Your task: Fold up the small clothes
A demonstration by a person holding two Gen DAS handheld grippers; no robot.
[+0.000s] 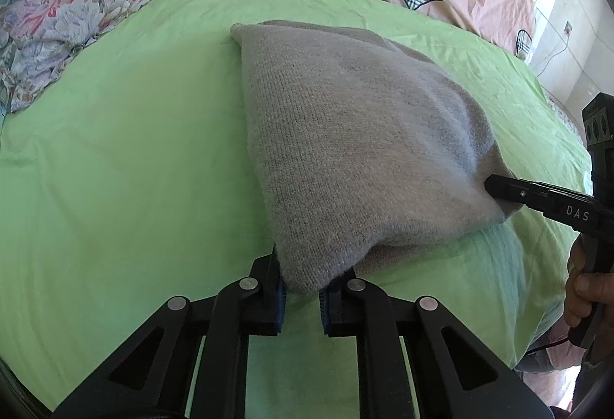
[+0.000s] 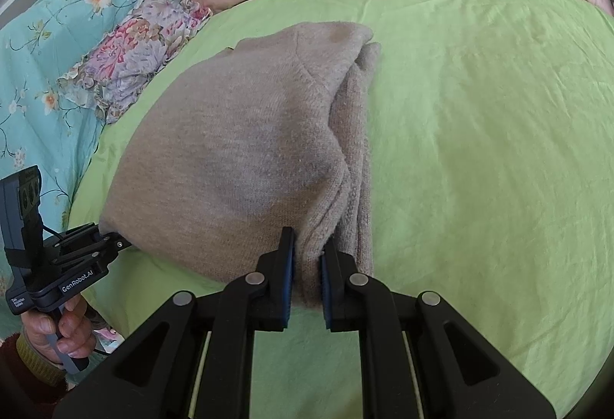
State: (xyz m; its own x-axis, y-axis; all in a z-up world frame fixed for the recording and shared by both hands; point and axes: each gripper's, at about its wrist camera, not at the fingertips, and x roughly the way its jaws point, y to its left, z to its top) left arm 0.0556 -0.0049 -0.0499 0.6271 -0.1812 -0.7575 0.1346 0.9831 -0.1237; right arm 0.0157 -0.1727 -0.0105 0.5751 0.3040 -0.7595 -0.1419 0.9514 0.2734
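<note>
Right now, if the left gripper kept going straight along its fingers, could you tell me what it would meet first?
The left gripper is already shut on the near corner of the grey knitted garment, so it would only push further into that fabric, and probably the green sheet beneath it; depth is unclear.

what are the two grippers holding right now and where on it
Both hold the grey-beige knitted garment: left gripper its near-left corner, right gripper its near-right corner.

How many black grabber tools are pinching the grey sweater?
2. The left tool pinches the grey sweater's near left corner; the right tool pinches its near right corner, by the stacked folded edges.
</note>
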